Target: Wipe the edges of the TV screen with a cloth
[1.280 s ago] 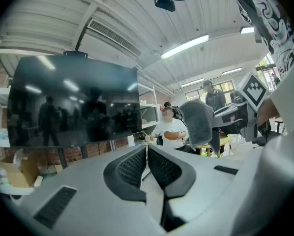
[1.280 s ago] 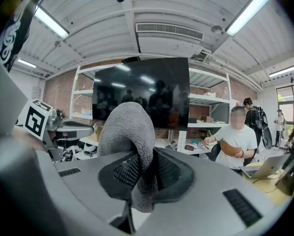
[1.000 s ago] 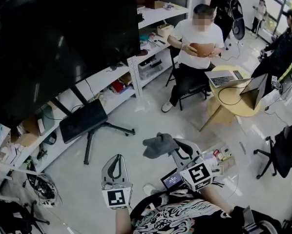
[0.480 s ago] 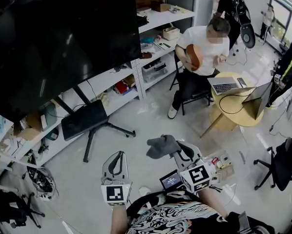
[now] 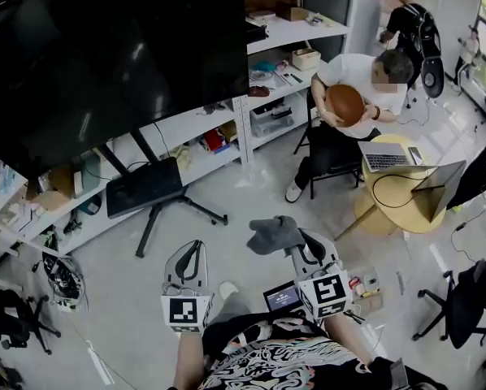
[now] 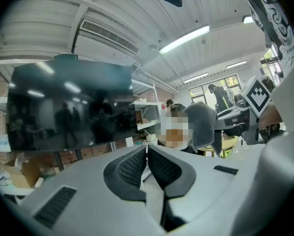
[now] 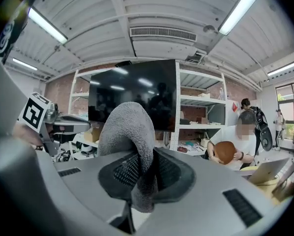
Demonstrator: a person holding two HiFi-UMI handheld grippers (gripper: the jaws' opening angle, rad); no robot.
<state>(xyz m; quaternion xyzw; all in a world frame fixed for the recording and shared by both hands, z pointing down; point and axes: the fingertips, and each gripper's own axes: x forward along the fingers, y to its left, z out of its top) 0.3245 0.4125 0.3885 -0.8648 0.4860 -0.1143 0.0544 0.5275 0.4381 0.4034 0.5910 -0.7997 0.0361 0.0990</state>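
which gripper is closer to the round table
Right. In the head view the right gripper, shut on the cloth, is just left of the table. The left gripper, shut and empty, is farther left, beyond the right one.

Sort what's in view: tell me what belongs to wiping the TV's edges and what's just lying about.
For the job:
TV screen
grey cloth, clamped in the fingers of the right gripper
left gripper, shut and empty

Just lying about:
shelving
round table with an open laptop
brown ball held by a seated person
black office chair
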